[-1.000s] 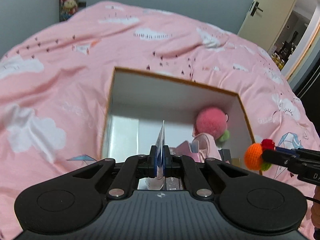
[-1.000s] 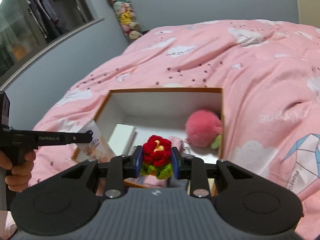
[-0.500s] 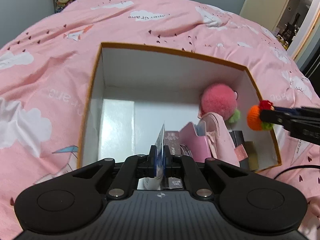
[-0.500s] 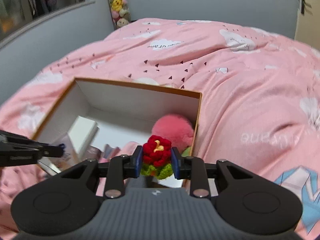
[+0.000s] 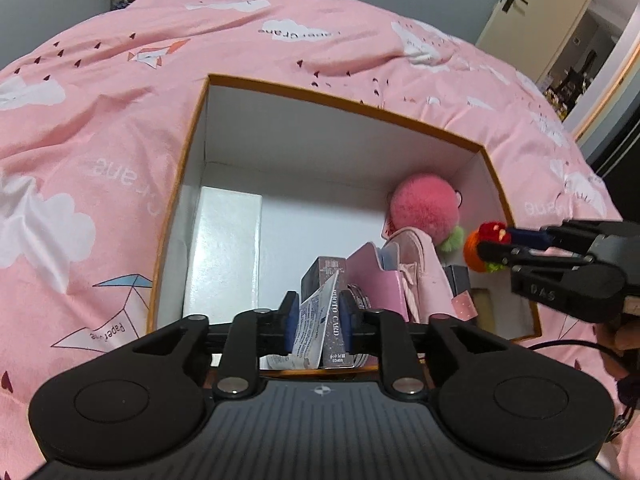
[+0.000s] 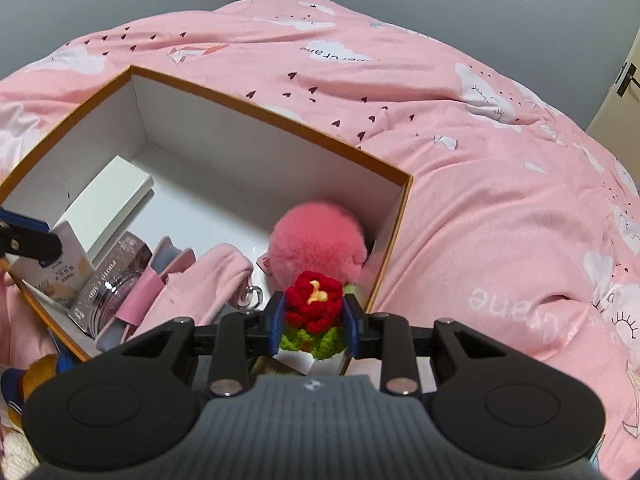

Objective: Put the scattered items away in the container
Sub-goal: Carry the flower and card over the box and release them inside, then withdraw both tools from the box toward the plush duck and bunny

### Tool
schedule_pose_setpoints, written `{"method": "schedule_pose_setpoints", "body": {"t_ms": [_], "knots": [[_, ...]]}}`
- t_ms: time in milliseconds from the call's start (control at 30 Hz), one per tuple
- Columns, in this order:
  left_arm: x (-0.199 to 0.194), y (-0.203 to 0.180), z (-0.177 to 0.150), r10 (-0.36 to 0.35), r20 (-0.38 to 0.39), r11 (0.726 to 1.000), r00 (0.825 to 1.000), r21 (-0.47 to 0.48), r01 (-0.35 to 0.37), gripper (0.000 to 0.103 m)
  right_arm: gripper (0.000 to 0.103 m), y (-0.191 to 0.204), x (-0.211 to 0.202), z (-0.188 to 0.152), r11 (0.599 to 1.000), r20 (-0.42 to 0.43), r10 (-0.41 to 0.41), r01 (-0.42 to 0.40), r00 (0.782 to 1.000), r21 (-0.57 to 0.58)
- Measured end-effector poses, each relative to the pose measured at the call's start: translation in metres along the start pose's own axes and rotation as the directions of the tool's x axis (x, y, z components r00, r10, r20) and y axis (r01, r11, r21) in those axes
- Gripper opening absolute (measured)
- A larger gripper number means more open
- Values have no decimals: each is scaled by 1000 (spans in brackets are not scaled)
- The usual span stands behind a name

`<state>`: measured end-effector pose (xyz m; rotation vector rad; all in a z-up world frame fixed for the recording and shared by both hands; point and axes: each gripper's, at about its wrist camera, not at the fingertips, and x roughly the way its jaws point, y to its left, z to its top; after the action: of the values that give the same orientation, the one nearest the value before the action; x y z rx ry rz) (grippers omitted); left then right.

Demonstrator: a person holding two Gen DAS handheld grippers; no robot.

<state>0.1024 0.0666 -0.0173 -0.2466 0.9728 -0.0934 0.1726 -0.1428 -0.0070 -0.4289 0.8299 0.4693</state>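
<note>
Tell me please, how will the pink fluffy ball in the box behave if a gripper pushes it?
The pink fluffy ball looks soft and probably light, so it should squash first. Being round, it may roll, but it sits in the box corner beside pink fabric, which likely stops it.

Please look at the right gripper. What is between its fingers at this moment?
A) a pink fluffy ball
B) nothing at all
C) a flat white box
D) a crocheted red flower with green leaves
D: in the right wrist view the blue pads of the right gripper press both sides of the crocheted red flower, held over the open box.
</note>
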Motion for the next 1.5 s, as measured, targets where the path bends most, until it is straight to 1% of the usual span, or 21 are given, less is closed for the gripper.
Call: {"method": "schedule_pose_setpoints", "body": {"t_ms": [67, 133, 300, 400, 433, 467, 533, 733, 800, 867, 900, 967, 1000, 1033, 1133, 1200, 1267, 1333, 1367, 1433, 1500], "knots": [[-4, 2, 0, -5, 14, 1000, 1000, -15, 5, 31, 33, 2, 2, 0, 1000, -11, -3, 2, 1000, -4], [-7, 4, 0, -11, 25, 1000, 1000, -29, 12, 34, 33, 3, 2, -1, 1000, -20, -5, 5, 1000, -6], [-13, 8, -1, -14, 42, 998, 999, -52, 16, 37, 34, 5, -1, -4, 1000, -26, -7, 7, 1000, -6], [-14, 10, -3, -18, 41, 997, 999, -69, 21, 39, 36, 7, -3, -5, 1000, -24, -7, 6, 1000, -8], [-14, 11, -4, -20, 40, 997, 999, -72, 23, 40, 39, 7, -3, -5, 1000, -22, -3, 3, 1000, -7], [-15, 11, -4, -21, 39, 997, 999, -76, 24, 43, 41, 7, -4, -5, 1000, -19, 0, 0, 1000, -5], [-16, 12, -5, -23, 41, 996, 999, -80, 27, 47, 41, 8, -5, -6, 1000, -16, -2, 1, 1000, -7], [-24, 12, -9, -18, 58, 997, 998, -79, 22, 48, 42, 10, -18, -10, 1000, 1, 0, 0, 1000, 18], [-26, 12, -11, -13, 65, 997, 998, -76, 18, 48, 45, 8, -26, -14, 999, 10, 15, -16, 1000, 46], [-30, 11, -14, -2, 76, 998, 997, -64, 7, 48, 62, 7, -36, -19, 996, 29, 29, -31, 999, 86], [-32, 10, -16, 3, 82, 998, 997, -56, 2, 48, 64, 7, -42, -21, 994, 43, 36, -41, 998, 104], [-38, 9, -20, 6, 94, 999, 996, -40, -2, 48, 71, 5, -53, -26, 987, 70, 71, -80, 995, 142], [-41, 7, -22, 5, 100, 1000, 995, -30, -2, 48, 72, 4, -59, -29, 981, 88, 94, -107, 992, 164], [-46, 5, -24, 2, 106, 1000, 994, -17, -1, 48, 76, 3, -64, -30, 974, 106, 114, -132, 988, 182], [-61, -3, -32, 3, 117, 999, 993, 36, -7, 48, 89, 3, -79, -36, 957, 166, 149, -184, 975, 223], [-72, -10, -40, 1, 131, 996, 991, 88, -13, 48, 91, 4, -88, -40, 951, 196, 151, -197, 969, 239], [-80, -17, -49, 2, 134, 991, 991, 134, -20, 48, 93, 7, -92, -44, 948, 201, 147, -196, 968, 251], [-84, -21, -59, -1, 120, 986, 993, 164, -19, 49, 93, 10, -93, -48, 945, 182, 142, -188, 973, 267], [-83, -22, -64, -5, 96, 984, 995, 176, -12, 49, 94, 12, -93, -50, 941, 166, 153, -195, 974, 277], [-77, -23, -72, -9, 33, 982, 999, 188, 2, 49, 94, 17, -90, -57, 926, 135, 200, -232, 970, 299], [-69, -24, -81, 1, -41, 982, 999, 186, 7, 49, 94, 25, -86, -64, 917, 108, 238, -260, 965, 303]]}}
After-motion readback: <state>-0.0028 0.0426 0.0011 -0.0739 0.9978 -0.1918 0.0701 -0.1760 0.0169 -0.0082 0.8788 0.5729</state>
